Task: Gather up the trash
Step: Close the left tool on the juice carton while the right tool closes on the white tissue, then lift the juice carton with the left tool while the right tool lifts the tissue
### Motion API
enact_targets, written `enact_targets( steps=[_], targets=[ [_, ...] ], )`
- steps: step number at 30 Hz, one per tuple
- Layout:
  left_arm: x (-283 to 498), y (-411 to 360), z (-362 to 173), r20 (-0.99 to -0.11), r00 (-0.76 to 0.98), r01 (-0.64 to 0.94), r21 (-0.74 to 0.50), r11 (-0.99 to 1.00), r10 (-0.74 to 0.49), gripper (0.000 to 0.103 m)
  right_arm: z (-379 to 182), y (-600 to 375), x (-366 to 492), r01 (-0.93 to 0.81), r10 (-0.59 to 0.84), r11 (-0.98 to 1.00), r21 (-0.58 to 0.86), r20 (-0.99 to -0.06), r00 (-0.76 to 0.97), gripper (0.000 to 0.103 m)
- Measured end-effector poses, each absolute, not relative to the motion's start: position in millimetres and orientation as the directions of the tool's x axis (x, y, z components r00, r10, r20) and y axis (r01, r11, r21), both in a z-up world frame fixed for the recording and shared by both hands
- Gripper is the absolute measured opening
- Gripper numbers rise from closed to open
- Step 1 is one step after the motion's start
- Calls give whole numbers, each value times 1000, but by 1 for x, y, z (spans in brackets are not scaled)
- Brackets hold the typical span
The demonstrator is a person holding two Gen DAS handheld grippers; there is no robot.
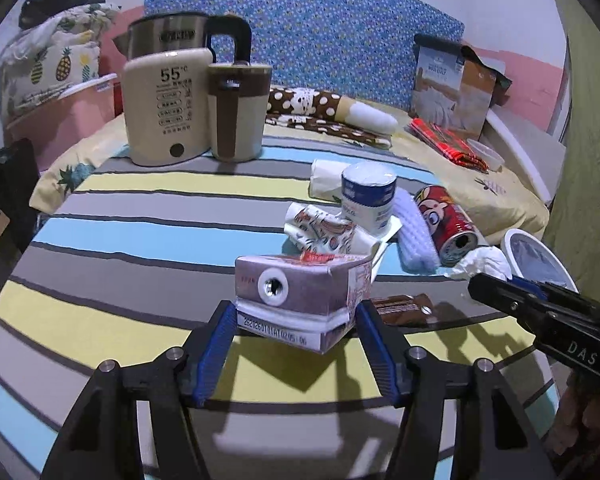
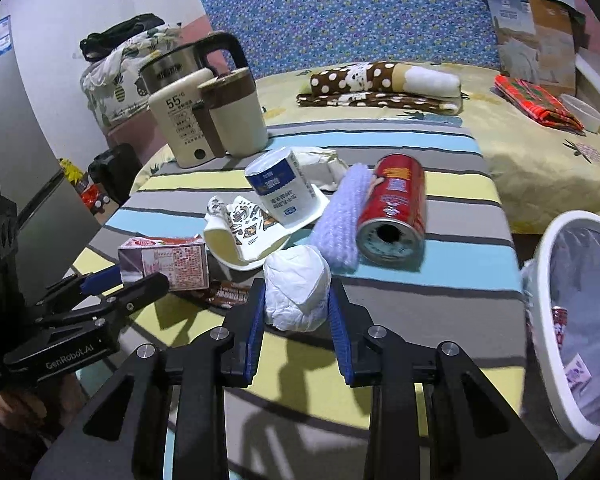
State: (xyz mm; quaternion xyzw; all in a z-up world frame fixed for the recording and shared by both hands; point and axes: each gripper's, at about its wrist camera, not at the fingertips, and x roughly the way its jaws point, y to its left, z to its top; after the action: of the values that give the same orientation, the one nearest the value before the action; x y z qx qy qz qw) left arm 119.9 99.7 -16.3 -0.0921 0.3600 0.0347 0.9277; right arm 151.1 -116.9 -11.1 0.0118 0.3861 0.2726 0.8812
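My left gripper (image 1: 296, 314) is shut on a brown and pink milk carton (image 1: 300, 290), held by its sides just above the striped tablecloth (image 1: 120, 264). My right gripper (image 2: 296, 304) is shut on a crumpled white tissue ball (image 2: 296, 284). In the right wrist view the left gripper (image 2: 134, 280) and its carton (image 2: 168, 260) show at the left. A red can (image 2: 392, 208), a blue and white cup (image 2: 280, 188), a crushed paper cup (image 2: 240, 232), a lavender sponge (image 2: 344, 216) and a brown wrapper (image 2: 228, 294) lie on the table. A lined white bin (image 2: 572, 312) stands at the right.
A cream kettle (image 1: 164, 108) and a brown and cream mug (image 1: 236, 112) stand at the table's far left. Behind lie a dotted folded blanket (image 2: 380, 80), a red cloth (image 2: 536, 102) and a cardboard box (image 2: 536, 28). The table's right edge drops off beside the bin.
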Motion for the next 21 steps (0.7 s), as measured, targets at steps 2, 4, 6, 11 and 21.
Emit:
enact_targets(
  steps=[2, 4, 6, 11, 21],
  targets=[
    [113, 94, -11, -667, 745, -133, -146, 980, 2, 62, -9, -122, 147, -470, 491, 851, 234, -670, 556, 33],
    [108, 88, -7, -661, 751, -133, -140, 981, 7, 61, -7, -126, 143, -467, 491, 853, 236, -666, 562, 33],
    [102, 82, -3, -654, 757, -126, -140, 982, 4, 61, -6, -129, 140, -463, 491, 854, 237, -663, 565, 33],
    [95, 71, 3, -647, 762, -110, -134, 985, -3, 60, -4, -138, 133, -450, 486, 860, 242, -657, 576, 33],
    [81, 54, 16, -628, 778, -77, -142, 987, -30, 57, -1, -152, 120, -434, 480, 867, 245, -646, 594, 33]
  ],
)
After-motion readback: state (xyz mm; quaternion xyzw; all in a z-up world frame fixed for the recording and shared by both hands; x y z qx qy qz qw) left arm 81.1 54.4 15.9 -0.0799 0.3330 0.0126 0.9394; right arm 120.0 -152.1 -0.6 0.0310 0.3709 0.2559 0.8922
